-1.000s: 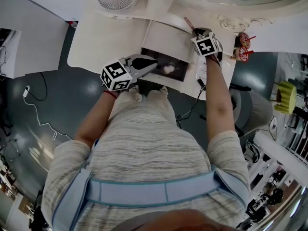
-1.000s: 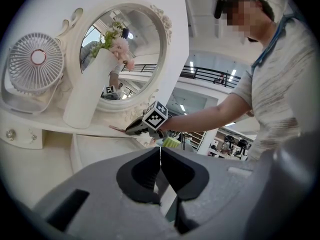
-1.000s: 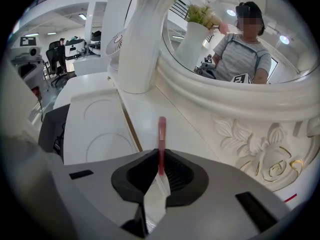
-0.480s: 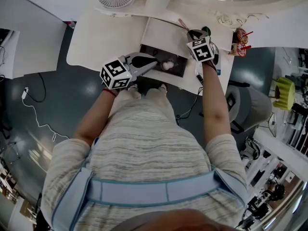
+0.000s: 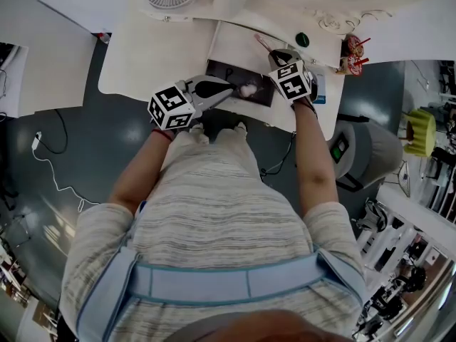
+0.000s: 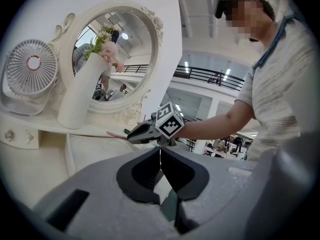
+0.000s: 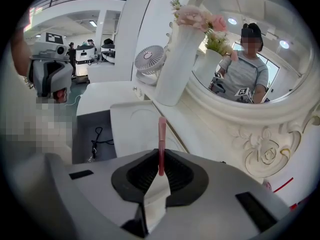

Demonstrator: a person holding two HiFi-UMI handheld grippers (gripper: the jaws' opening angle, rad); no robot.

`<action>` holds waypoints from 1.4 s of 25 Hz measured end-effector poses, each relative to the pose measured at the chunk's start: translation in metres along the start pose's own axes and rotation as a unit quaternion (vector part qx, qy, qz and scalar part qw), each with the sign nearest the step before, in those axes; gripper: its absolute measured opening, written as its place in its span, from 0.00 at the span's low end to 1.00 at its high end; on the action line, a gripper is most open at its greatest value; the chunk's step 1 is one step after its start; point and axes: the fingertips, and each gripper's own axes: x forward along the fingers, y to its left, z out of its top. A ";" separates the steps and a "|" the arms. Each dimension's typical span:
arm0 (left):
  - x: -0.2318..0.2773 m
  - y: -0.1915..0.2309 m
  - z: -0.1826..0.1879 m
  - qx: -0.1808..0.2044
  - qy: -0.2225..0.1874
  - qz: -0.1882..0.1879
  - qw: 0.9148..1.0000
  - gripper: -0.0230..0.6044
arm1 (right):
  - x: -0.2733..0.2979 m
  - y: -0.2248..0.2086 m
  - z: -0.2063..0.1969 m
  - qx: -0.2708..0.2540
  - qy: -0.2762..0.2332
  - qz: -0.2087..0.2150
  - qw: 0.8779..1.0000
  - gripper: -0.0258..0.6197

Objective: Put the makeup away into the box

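- My right gripper (image 7: 160,172) stayed clamped on the pink makeup stick (image 7: 161,136); it had shifted left across the vanity toward the open box (image 5: 222,70); stick hung near the box's right side, not inside yet.
- My left gripper (image 6: 160,154) stayed closed and empty at the box's front edge; drop-off looked next.

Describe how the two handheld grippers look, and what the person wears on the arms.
The left gripper and the right gripper each have a light grey moulded body with black jaw pads, and each carries a white cube printed with black square markers. No cables show on them. The person wears a short-sleeved shirt with fine grey stripes.
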 end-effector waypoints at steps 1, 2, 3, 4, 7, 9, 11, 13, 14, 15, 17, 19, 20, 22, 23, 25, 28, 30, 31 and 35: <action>0.000 -0.001 0.000 0.000 0.001 -0.001 1.000 0.06 | -0.002 0.004 0.000 -0.002 -0.001 0.002 1.000 0.10; 0.000 -0.002 -0.001 0.001 0.002 -0.002 1.000 0.06 | -0.003 0.008 0.000 -0.003 -0.002 0.004 1.000 0.10; 0.000 -0.004 -0.001 0.002 0.002 -0.004 1.000 0.06 | -0.005 0.013 0.000 -0.003 -0.004 0.006 1.000 0.10; -0.001 -0.005 -0.002 0.002 0.002 -0.005 1.000 0.06 | -0.007 0.018 0.000 -0.004 -0.006 0.008 1.000 0.10; -0.001 -0.010 -0.003 0.006 0.005 -0.009 1.000 0.06 | -0.012 0.033 0.000 -0.009 -0.010 0.015 1.000 0.10; -0.001 -0.012 -0.003 0.010 0.008 -0.013 1.000 0.06 | -0.015 0.042 -0.001 -0.012 -0.010 0.019 1.000 0.10; 0.000 -0.013 -0.003 0.011 0.010 -0.016 1.000 0.06 | -0.017 0.050 -0.002 -0.011 -0.011 0.024 1.000 0.10; 0.000 -0.015 -0.005 0.011 0.012 -0.019 1.000 0.06 | -0.019 0.058 -0.005 -0.011 -0.010 0.029 0.999 0.10; 0.000 -0.016 -0.005 0.012 0.013 -0.020 1.000 0.06 | -0.019 0.062 -0.007 -0.012 -0.008 0.030 0.999 0.10; 0.000 -0.017 -0.006 0.012 0.015 -0.022 1.000 0.06 | -0.020 0.066 -0.009 -0.013 -0.007 0.032 0.999 0.10; 0.001 -0.019 -0.007 0.013 0.017 -0.024 0.999 0.06 | -0.022 0.074 -0.013 -0.015 -0.005 0.036 0.999 0.10; 0.002 -0.021 -0.009 0.013 0.019 -0.027 0.999 0.06 | -0.023 0.081 -0.018 -0.015 -0.003 0.042 0.999 0.10; 0.003 -0.021 -0.009 0.014 0.021 -0.028 0.999 0.06 | -0.024 0.085 -0.021 -0.014 -0.001 0.045 0.999 0.10; 0.004 -0.022 -0.010 0.015 0.023 -0.031 0.999 0.06 | -0.024 0.092 -0.026 -0.012 0.003 0.050 0.999 0.10; 0.004 -0.023 -0.010 0.015 0.024 -0.032 0.999 0.06 | -0.024 0.095 -0.029 -0.011 0.005 0.052 0.999 0.10; 0.004 -0.023 -0.010 0.015 0.026 -0.034 0.999 0.06 | -0.024 0.099 -0.034 -0.013 0.010 0.056 0.998 0.10; 0.006 -0.023 -0.012 0.015 0.029 -0.037 0.999 0.06 | -0.023 0.100 -0.041 -0.012 0.017 0.057 0.998 0.10; 0.008 -0.024 -0.012 0.015 0.030 -0.039 0.999 0.06 | -0.024 0.099 -0.044 -0.009 0.018 0.057 0.998 0.10; 0.008 -0.025 -0.012 0.015 0.030 -0.040 0.999 0.06 | -0.024 0.099 -0.046 -0.009 0.019 0.057 0.998 0.10; 0.010 -0.026 -0.012 0.015 0.032 -0.043 0.998 0.06 | -0.026 0.100 -0.050 -0.008 0.024 0.058 0.998 0.10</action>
